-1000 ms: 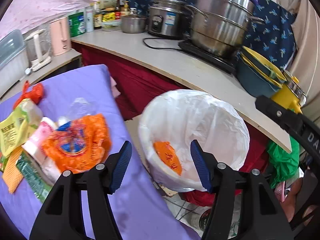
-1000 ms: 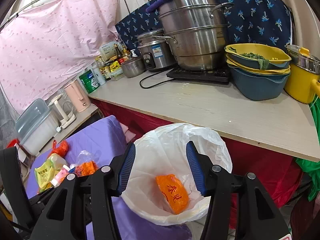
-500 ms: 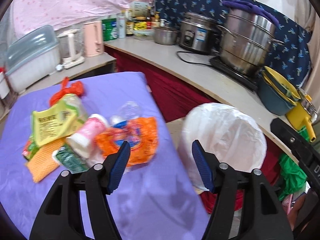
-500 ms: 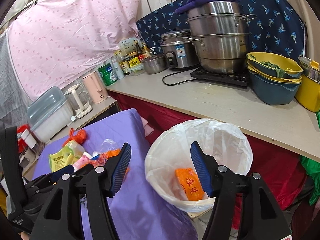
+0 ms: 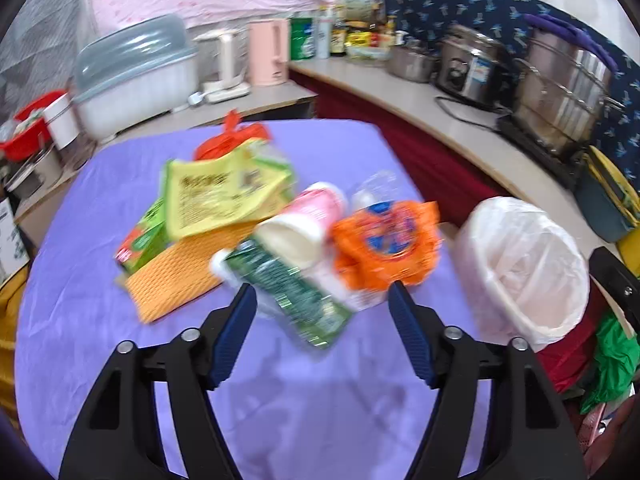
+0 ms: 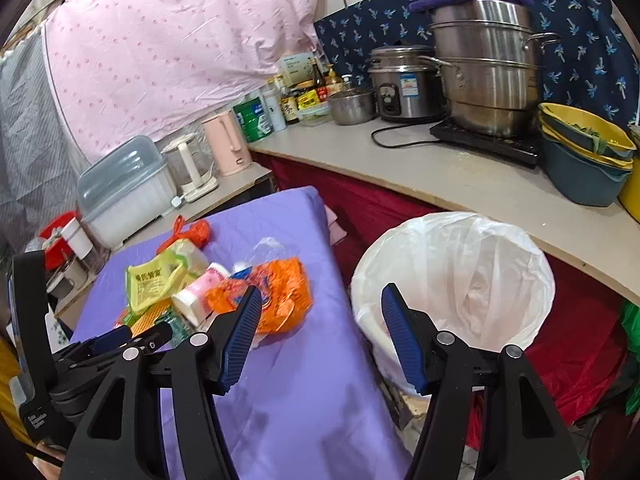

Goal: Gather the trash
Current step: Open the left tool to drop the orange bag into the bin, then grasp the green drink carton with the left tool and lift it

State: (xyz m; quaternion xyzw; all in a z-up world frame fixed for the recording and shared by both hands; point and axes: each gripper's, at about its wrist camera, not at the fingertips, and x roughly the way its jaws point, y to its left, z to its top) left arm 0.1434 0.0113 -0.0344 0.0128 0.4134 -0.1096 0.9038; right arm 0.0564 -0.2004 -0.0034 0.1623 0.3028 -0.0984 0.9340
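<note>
A pile of trash lies on the purple table [image 5: 320,400]: an orange packet [image 5: 384,240], a green packet [image 5: 296,296], a pink-and-white cup [image 5: 304,224] on its side, a yellow packet [image 5: 216,196] and an orange ribbed sheet [image 5: 172,284]. My left gripper [image 5: 322,292] hovers over the near edge of the pile with its jaws opening. The green packet shows between its fingers, untouched. My right gripper [image 6: 322,292] is open and holds nothing, between the orange packet [image 6: 280,296] and the white-lined bin [image 6: 452,280]. The bin [image 5: 520,264] stands right of the table.
A curved counter [image 6: 460,184] behind the bin carries steel pots, a rice cooker, stacked bowls and bottles. A pink kettle [image 5: 270,52] and a lidded plastic box [image 5: 132,76] stand on the shelf behind the table. A red cloth hangs under the counter.
Both views have swung left from the bin to the trash pile on the purple table. The bin now sits at the right, and the left jaws stand a little wider.
</note>
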